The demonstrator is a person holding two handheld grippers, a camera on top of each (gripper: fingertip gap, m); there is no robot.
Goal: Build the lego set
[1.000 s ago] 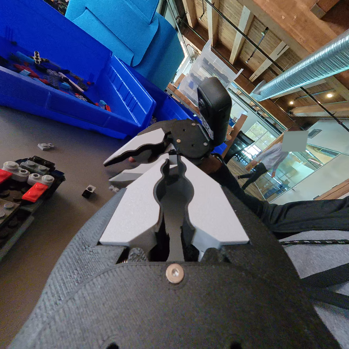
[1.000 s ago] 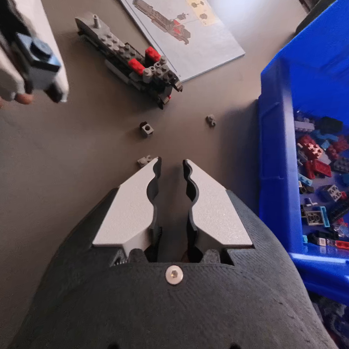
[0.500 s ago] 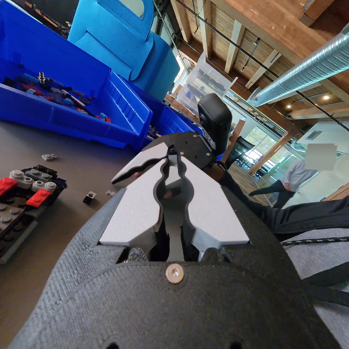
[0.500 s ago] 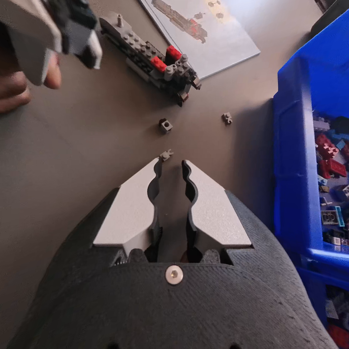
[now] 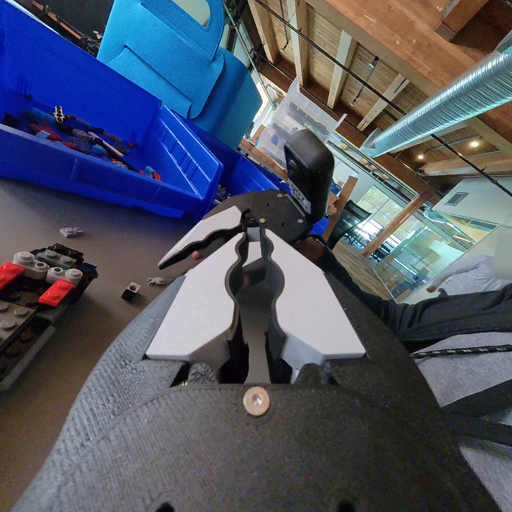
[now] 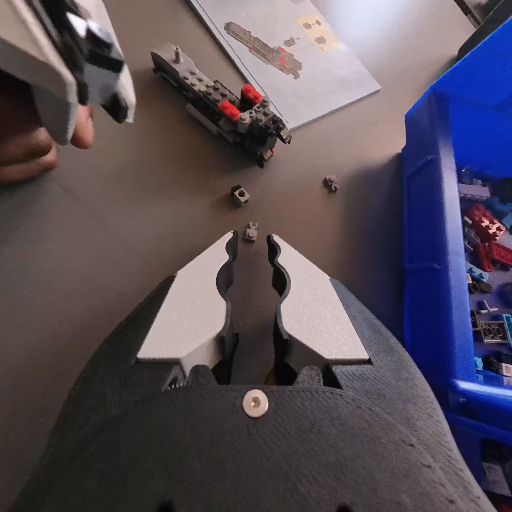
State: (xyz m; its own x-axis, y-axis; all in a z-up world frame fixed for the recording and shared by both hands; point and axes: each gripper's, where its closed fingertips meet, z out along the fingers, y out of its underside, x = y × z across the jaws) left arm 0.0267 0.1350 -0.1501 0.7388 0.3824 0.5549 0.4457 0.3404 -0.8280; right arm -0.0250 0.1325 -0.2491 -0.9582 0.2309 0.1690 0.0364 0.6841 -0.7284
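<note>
while the left gripper (image 6: 91, 74) hangs up and to the left of the half-built model (image 6: 219, 105), it is clenched on a dark brick (image 6: 101, 61), lifted off the table, likely to keep that piece ready for fitting once a partner part is fetched. the model itself, a long dark grey and black hull with two red plates (image 6: 230, 108) near one end, lies flat on the grey table (image 6: 110, 221), so its studs face up for pressing. just below the model's near end sits a small dark cube brick (image 6: 240, 195), and further below that a tiny grey clip piece (image 6: 251, 232), which lies just beyond the tips of the right gripper (image 6: 252, 238); its jaws are released with a gap between them, apparently lined up to pinch it. right of the cube is another small grey clip piece (image 6: 331, 183). the instruction sheet (image 6: 291, 55) lies above and right of the model, within sight for reference; its print is too blurred to read. far right of the model stands the blue bin (image 6: 426, 221) of loose bricks. no brand marks are legible.
</note>
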